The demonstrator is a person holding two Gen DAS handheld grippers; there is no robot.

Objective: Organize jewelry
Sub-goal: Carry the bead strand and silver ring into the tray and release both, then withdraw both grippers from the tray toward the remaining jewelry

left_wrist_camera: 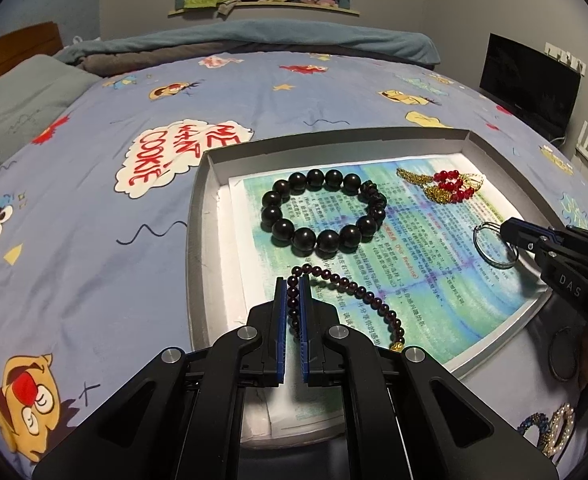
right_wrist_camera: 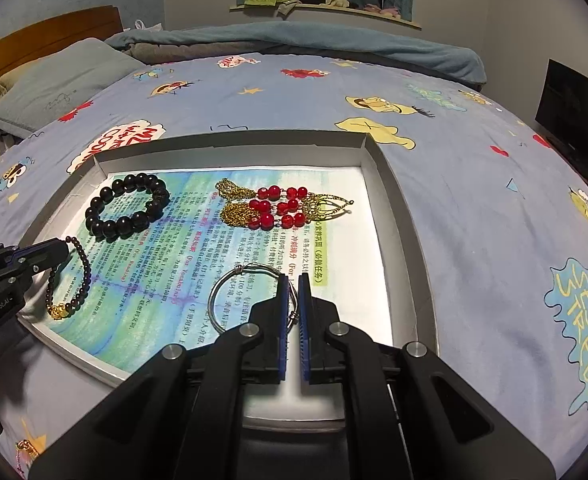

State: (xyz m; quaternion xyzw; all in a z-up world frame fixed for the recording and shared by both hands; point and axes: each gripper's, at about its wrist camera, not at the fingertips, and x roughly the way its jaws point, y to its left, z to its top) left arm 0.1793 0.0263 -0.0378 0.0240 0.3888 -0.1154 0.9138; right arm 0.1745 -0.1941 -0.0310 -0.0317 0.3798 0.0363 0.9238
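In a shallow grey box (right_wrist_camera: 377,160) on a cartoon-print bedspread (left_wrist_camera: 94,216), both grippers are pinching jewelry.

The left gripper (left_wrist_camera: 293,292) is clamping its blue pads onto a strand of small dark-red beads (left_wrist_camera: 357,292) — the strand is trailing across the printed paper (right_wrist_camera: 166,280) lining the box, ending in a gold charm (left_wrist_camera: 396,346) near the front edge. The right gripper (right_wrist_camera: 292,292) is squeezing the rim of a thin silver wire bangle (right_wrist_camera: 230,280), which is lying on the paper. Farther back, a bracelet of large black beads (left_wrist_camera: 321,212) is resting at the left, and red-bead earrings with gold chains (right_wrist_camera: 286,208) are lying at the right — both untouched and well apart from the grippers.
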